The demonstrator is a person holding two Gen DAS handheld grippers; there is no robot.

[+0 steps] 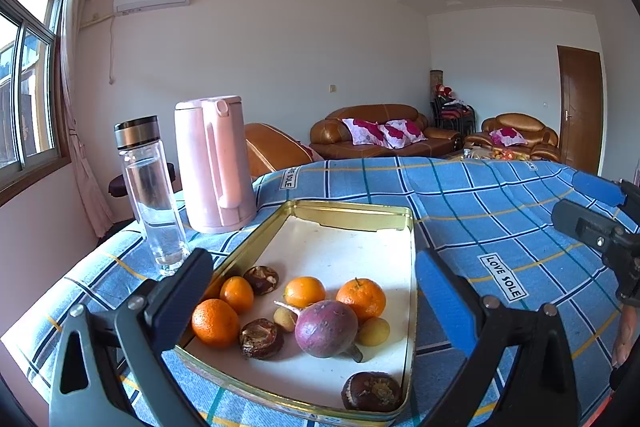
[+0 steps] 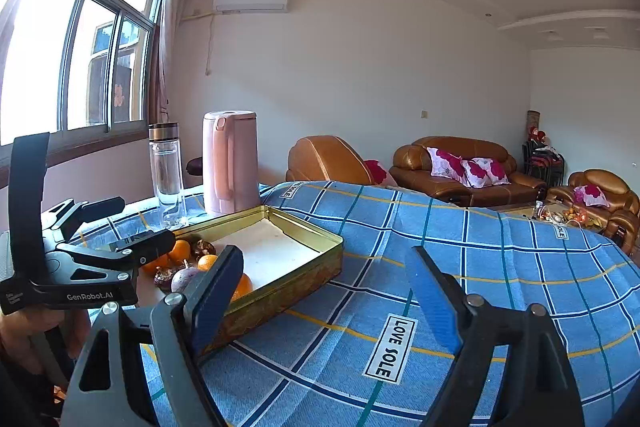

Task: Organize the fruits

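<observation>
Both grippers, left gripper [image 1: 312, 301] and right gripper [image 2: 324, 291], hold fingers spread, empty, near the fruit tin [image 1: 352, 215]

The left wrist camera is looking closely down over the tray [image 1: 352, 223] on the counter [image 1: 500, 195]. The right wrist camera is viewing from the tray's right; both are sharing tray [image 2: 280, 227], kettle [image 2: 230, 163] and sofa [image 2: 460, 167].

Oranges [image 2: 181, 251] half hidden behind left claw [image 2: 120, 227]; far sofa-side clutter [image 2: 568, 215] too small to identify.
</observation>
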